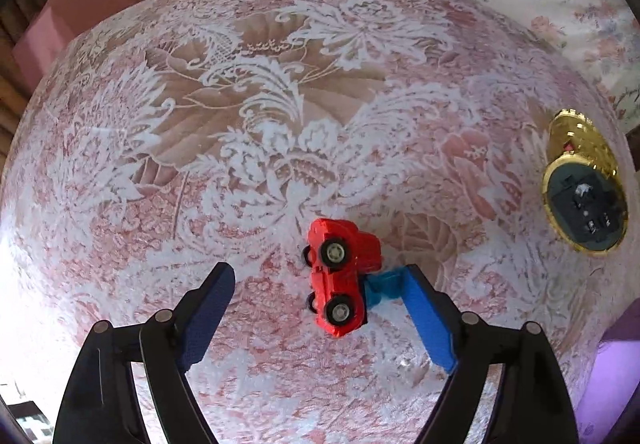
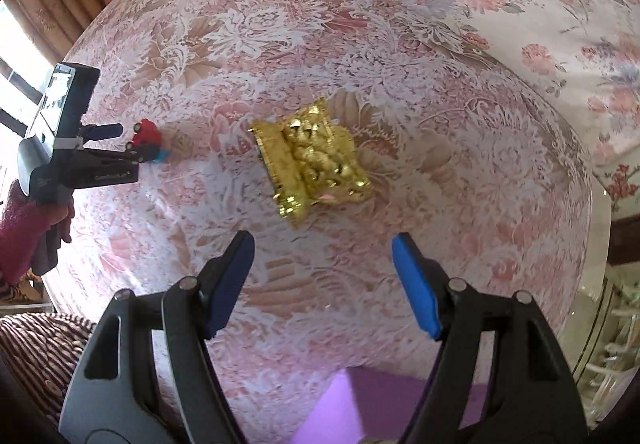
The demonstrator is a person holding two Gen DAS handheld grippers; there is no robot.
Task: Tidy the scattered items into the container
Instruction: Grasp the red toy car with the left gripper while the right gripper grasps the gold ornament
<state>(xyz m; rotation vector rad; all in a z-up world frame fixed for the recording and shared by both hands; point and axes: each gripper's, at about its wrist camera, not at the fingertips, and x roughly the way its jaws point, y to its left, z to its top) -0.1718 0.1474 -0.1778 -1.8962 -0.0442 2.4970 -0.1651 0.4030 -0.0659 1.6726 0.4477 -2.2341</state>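
Right now the left gripper (image 1: 318,284) points steeply down over the desk (image 1: 160,203) with its jaws spread wide, and the red toy car (image 1: 340,280) lies on its side between them, nearer the bright blue pad on the right. A small blue piece at the car's end looks to touch that pad, but the dark pad on the other side stands clear, so nothing is clamped yet. The car looks like hard, light plastic, smooth enough to skid on the lace-patterned cloth; I would close across its body, roof to underside, not on the wheels, which could roll out of the pinch.

The right gripper (image 2: 322,256) also hangs open and empty, short of the gold ornament (image 2: 316,159), which lies toppled in the middle of the desk, well apart from the car. It seems stiff and glossy, probably heavier than the car, with a flat base edge and a bumpy, sculpted top. The straight sides of the base look like the surest hold.

A purple block (image 2: 360,400) sits at the near edge; whether that is the container I cannot tell.
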